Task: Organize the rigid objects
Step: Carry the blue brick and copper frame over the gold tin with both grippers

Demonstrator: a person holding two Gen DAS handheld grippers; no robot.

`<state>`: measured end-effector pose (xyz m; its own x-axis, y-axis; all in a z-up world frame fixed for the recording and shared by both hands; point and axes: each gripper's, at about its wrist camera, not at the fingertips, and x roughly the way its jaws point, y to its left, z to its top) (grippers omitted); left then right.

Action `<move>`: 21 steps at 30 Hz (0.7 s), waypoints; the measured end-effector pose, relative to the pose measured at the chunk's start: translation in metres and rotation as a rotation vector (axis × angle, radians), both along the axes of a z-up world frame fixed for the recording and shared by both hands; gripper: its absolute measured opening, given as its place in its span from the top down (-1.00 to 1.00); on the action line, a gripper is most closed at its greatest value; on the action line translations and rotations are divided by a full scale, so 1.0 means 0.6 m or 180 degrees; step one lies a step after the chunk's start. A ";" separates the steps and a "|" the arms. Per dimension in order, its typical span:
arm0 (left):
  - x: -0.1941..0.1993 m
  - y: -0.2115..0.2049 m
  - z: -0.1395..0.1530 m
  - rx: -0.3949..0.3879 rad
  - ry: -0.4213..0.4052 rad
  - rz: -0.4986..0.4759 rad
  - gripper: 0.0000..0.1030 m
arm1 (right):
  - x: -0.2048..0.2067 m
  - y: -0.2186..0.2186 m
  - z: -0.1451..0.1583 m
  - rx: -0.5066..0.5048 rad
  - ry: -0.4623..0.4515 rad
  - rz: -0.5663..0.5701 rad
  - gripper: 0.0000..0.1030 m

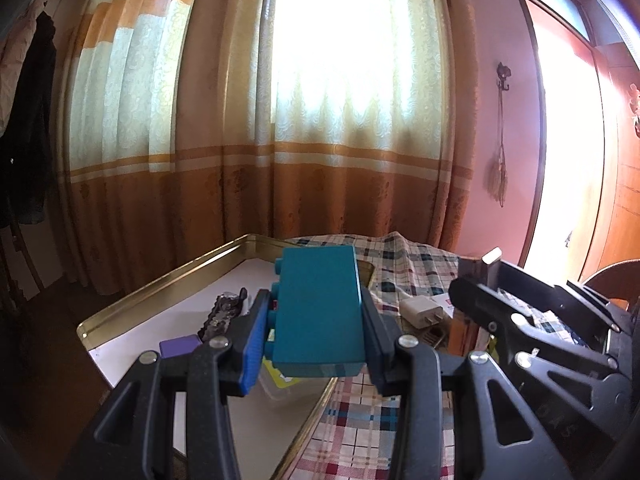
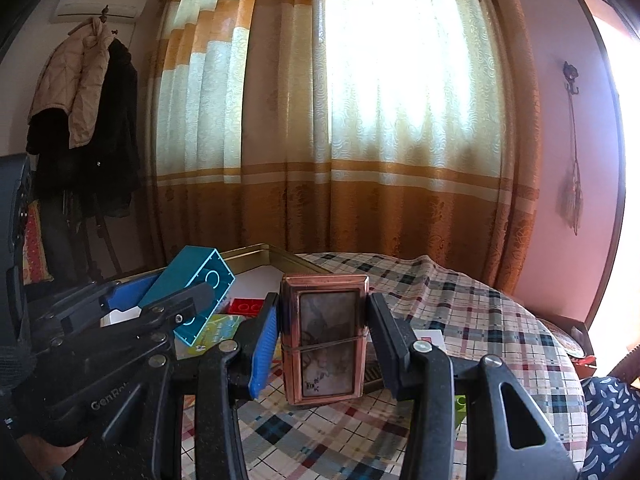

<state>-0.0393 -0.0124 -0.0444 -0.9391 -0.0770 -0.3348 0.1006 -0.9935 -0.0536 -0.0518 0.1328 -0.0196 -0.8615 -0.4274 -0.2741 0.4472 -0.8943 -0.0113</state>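
My left gripper (image 1: 312, 328) is shut on a teal building block (image 1: 320, 308), held above the near edge of a gold-rimmed tray (image 1: 160, 284) with a white floor. In the right wrist view the same teal block (image 2: 192, 296) shows its hollow underside, tilted, at the left. My right gripper (image 2: 322, 340) is shut on an upright copper-coloured metal case (image 2: 324, 336) with a rubber band around it, held over the plaid tablecloth (image 2: 460, 320). The right gripper (image 1: 532, 320) also appears at the right of the left wrist view.
On the tray lie a purple block (image 1: 178, 346), a dark serrated clip (image 1: 222, 314) and a clear container (image 1: 280, 384). A white charger plug (image 1: 422, 310) rests on the cloth. A red brick (image 2: 248, 306) and a yellow-green card (image 2: 216, 332) lie by the tray. Curtains hang behind.
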 end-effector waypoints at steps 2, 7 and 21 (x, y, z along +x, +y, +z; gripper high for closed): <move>0.003 -0.001 0.001 -0.0007 0.0022 0.0011 0.19 | -0.001 0.001 -0.001 -0.0025 -0.0022 0.0006 0.09; 0.006 -0.011 0.001 -0.0006 0.0038 0.0058 0.19 | 0.000 -0.004 -0.002 -0.0021 -0.0021 0.0030 0.09; 0.012 -0.054 -0.003 0.0089 0.0053 0.0206 0.19 | 0.022 -0.028 0.001 0.0081 0.0076 0.0119 0.09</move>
<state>-0.0319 -0.0446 -0.0463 -0.9379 -0.1286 -0.3222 0.1634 -0.9830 -0.0834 -0.0386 0.1160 -0.0191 -0.8515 -0.4527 -0.2648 0.4798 -0.8762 -0.0449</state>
